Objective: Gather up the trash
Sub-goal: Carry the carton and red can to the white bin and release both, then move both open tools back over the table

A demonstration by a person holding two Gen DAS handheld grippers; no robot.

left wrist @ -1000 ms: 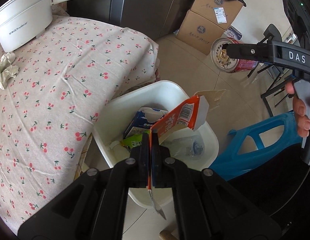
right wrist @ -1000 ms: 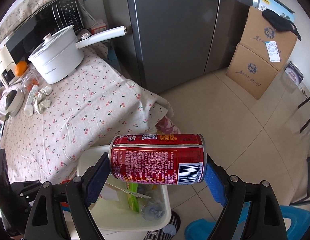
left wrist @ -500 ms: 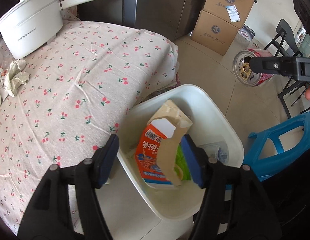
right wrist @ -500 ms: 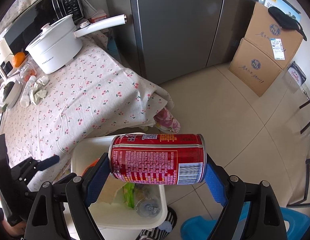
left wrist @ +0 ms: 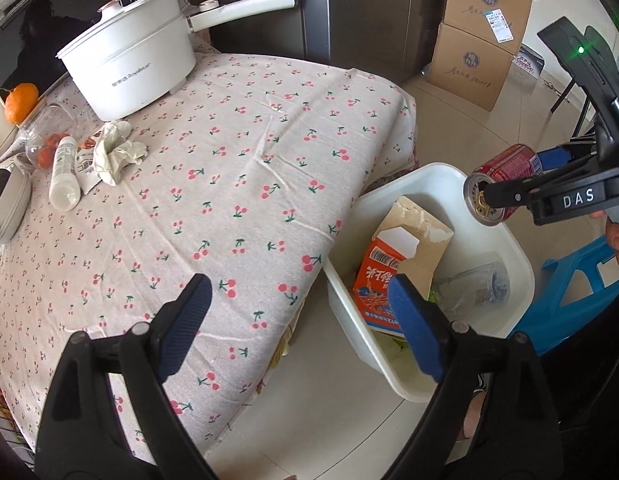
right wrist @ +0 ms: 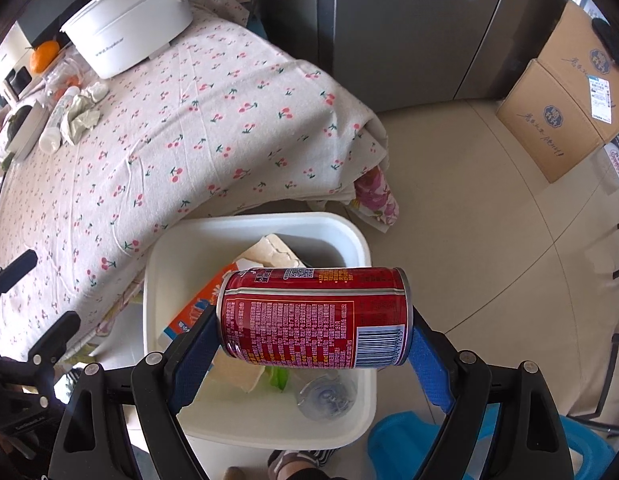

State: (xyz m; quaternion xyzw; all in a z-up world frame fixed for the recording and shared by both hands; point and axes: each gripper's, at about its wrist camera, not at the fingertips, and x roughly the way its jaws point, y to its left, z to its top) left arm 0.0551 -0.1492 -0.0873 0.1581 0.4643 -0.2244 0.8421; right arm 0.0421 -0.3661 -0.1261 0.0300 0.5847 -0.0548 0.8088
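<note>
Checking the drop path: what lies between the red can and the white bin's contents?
Nothing but air. In the right wrist view the red can, crosswise in the right tongs, hangs over the white bin.

white pot (left wrist: 129, 70) on cherry tablecloth (left wrist: 229, 184) | orange (left wrist: 21, 102) | cardboard boxes (left wrist: 479, 28) | blue stool (left wrist: 577, 280)

pot (left wrist: 133, 68): "Royalstar" | right gripper (left wrist: 509, 196): "DAS"

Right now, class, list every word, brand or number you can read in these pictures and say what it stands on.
"Royalstar": side of the white pot.
"DAS": body of the right gripper, which holds the red can.
Red can, orange carton, cardboard boxes: print too small or blurred to read.
</note>
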